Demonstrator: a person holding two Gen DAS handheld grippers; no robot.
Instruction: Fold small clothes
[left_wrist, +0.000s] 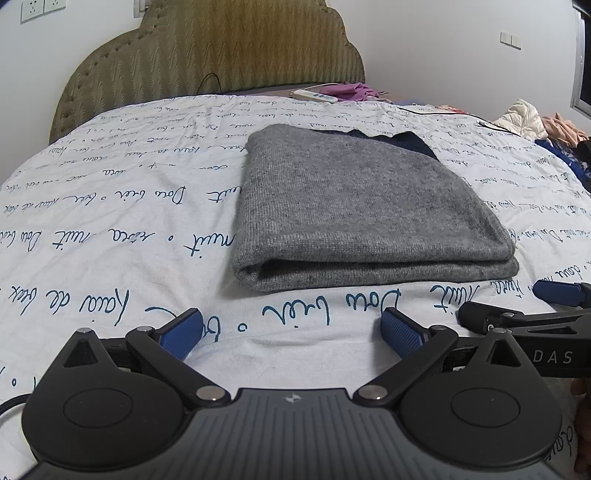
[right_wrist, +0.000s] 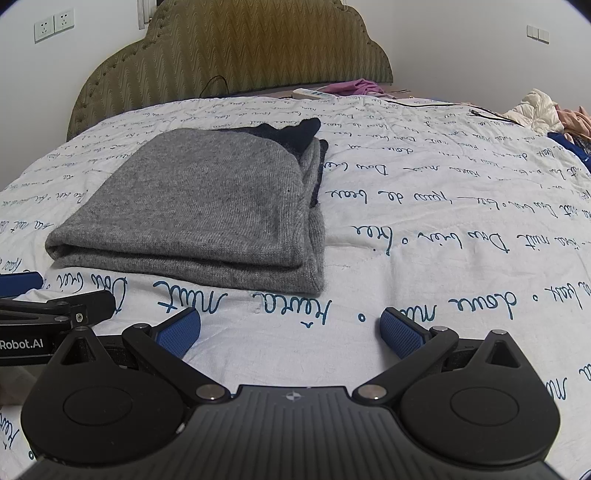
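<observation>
A bed (left_wrist: 110, 206) covered in a white sheet with blue handwriting print is filling both views, an olive padded headboard (left_wrist: 221, 48) standing at its far end. A folded grey sweater (left_wrist: 362, 210) is lying flat in the middle of the bed, a dark layer peeking out at its far edge. The left gripper (left_wrist: 291, 332) is hovering just short of the sweater's near fold, its blue fingers spread wide and holding nothing. The right gripper (right_wrist: 290, 330) is sitting beside it, likewise spread and empty.
</observation>
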